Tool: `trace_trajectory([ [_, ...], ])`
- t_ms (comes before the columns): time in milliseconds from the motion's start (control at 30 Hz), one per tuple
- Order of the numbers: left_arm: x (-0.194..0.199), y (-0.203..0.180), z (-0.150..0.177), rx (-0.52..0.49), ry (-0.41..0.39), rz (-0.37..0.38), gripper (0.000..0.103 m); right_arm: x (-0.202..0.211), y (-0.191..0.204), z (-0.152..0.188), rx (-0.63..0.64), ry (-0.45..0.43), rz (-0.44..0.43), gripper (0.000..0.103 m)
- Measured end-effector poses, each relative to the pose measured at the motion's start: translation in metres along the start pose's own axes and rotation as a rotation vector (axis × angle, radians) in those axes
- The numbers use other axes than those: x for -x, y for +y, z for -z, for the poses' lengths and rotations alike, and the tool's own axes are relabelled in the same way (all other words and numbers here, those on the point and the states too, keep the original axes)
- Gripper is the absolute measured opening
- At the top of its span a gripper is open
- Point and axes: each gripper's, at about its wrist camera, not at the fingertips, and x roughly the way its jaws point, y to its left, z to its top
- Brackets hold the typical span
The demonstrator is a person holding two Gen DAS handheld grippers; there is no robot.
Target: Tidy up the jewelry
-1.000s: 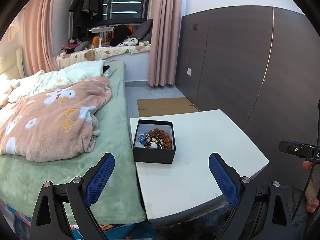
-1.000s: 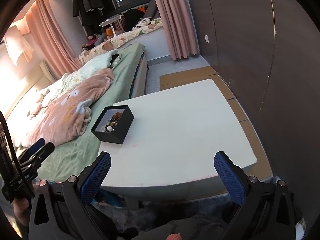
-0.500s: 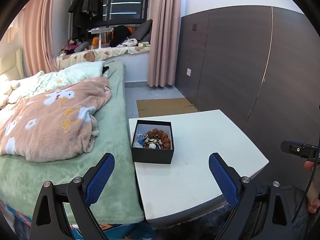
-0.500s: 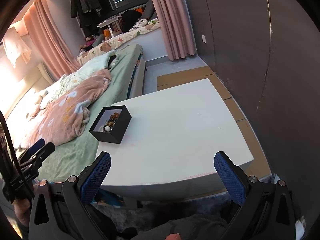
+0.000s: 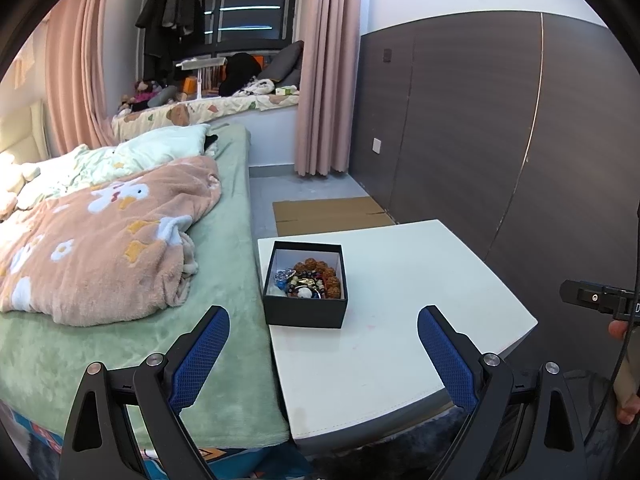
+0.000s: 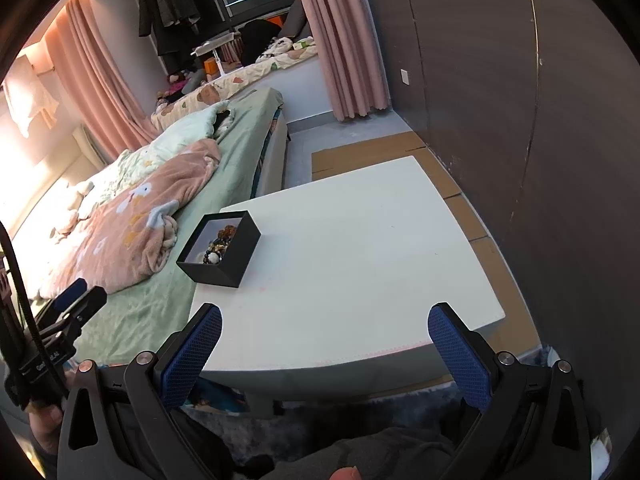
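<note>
1. Left gripper (image 5: 323, 334) — jaws spread wide and empty, low in the frame; its blue pads (image 5: 199, 356) frame the near part of the white worktop (image 5: 408, 320).
2. Right gripper (image 6: 325, 338) — jaws likewise spread wide, holding nothing, at the bottom of the frame above the worktop's near edge.
3. Black box (image 5: 305, 285) — open-topped, at the worktop's left edge beside the bed (image 5: 224, 336), centre of the left wrist view and left of centre in the right wrist view (image 6: 219, 249).
4. Jewelry (image 5: 310, 282) — a tangled heap inside the box; brown beads can be made out, the other pieces are too small to tell apart, and the box's near wall hides the lowest part.
5. A hand (image 5: 624, 364) — cut off at the right frame edge.
</note>
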Motion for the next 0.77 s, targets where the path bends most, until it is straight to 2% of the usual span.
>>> trace_trajectory([
  [400, 0.0018, -0.0051, 0.0004, -0.029, -0.005, -0.012, 0.095, 0.0011, -0.0034, -0.0017, -0.002, 0.002, -0.001, 0.103],
  [767, 0.0024, -0.0005, 0.0022, -0.010, -0.010, -0.002, 0.095, 0.0015, -0.0063, -0.0029, -0.005, 0.004, -0.001, 0.103],
])
